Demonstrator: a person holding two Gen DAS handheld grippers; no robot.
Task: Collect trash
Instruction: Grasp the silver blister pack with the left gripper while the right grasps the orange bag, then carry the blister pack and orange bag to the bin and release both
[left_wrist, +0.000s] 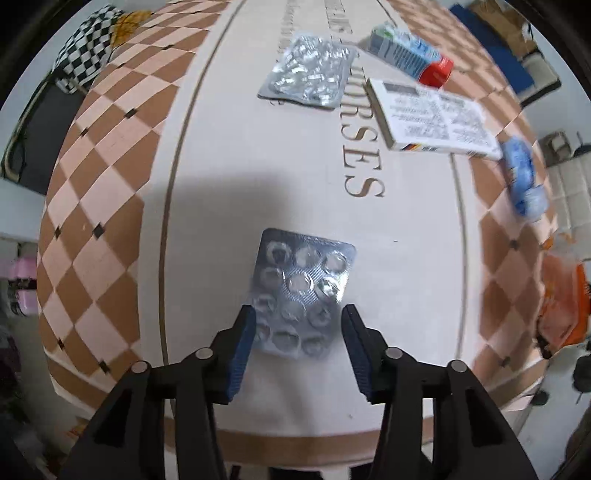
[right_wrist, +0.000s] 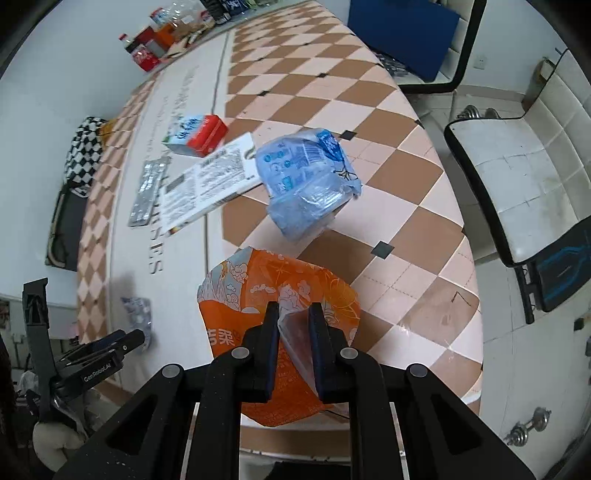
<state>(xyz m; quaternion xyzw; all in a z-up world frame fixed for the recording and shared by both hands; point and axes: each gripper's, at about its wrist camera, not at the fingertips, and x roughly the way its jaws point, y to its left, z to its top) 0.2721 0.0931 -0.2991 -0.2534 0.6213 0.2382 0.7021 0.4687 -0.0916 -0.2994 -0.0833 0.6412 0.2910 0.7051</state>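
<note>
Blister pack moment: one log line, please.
left gripper: open, straddling blister pack | right gripper: shut on orange bag | table

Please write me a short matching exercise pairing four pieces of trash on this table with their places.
Things:
1. near blister pack
2. orange bag
3. white box
4. blue wrapper

Places:
A. clamped in the right gripper
B. on the checkered border
C. between the open left gripper fingers
D. beside the far blister pack

Pairs: 1-C, 2-A, 3-D, 4-B
</note>
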